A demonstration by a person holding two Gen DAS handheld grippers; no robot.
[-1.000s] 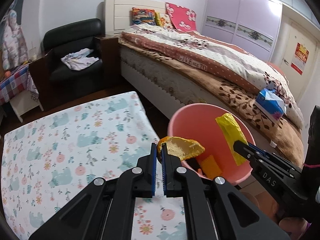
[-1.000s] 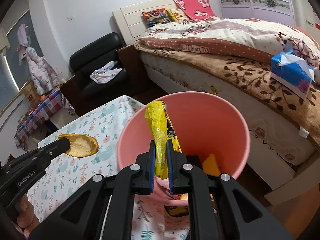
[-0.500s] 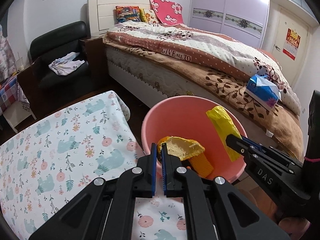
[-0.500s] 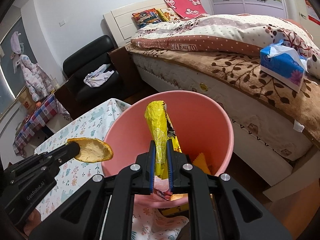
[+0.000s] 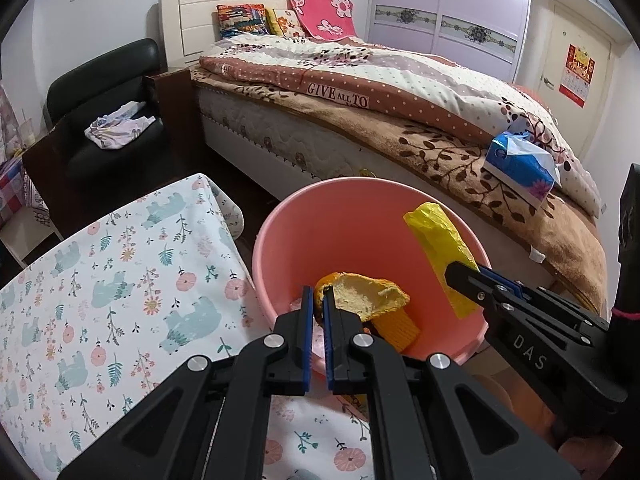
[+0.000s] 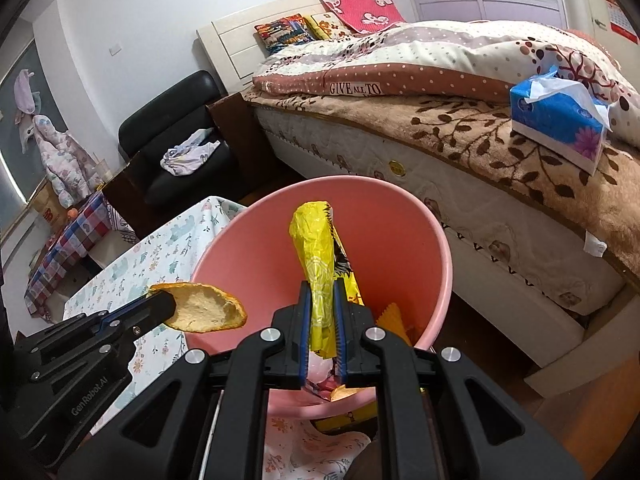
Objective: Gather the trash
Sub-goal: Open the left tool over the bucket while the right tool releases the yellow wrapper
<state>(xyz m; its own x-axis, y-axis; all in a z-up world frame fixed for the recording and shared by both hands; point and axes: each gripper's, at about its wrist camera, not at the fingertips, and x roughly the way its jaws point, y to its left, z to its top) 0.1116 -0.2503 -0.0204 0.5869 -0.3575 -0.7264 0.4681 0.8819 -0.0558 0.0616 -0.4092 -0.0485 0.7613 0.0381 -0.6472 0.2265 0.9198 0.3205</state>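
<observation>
The left gripper (image 5: 317, 307) tips down over the pink bin (image 5: 344, 216), pinching an orange peel (image 5: 366, 298) – curled, pale inside. Beside it the right gripper (image 6: 322, 312) also tips down, squeezing a crinkly yellow wrapper (image 6: 314, 248) that stands up over the bin. The bin sits by the flowery counter (image 5: 120, 280) – the bed (image 5: 400, 92) is behind.

The left tool (image 5: 317, 303) has moved sideways, away from the flowery counter (image 5: 120, 280) and over the pink bucket (image 5: 352, 216). A second ago the orange peel (image 5: 366, 298) it pinches hung by the bucket's rim. Now it hangs over the inside of the bucket, a bit lower, and closer to the yellow wrapper (image 6: 316, 256).
</observation>
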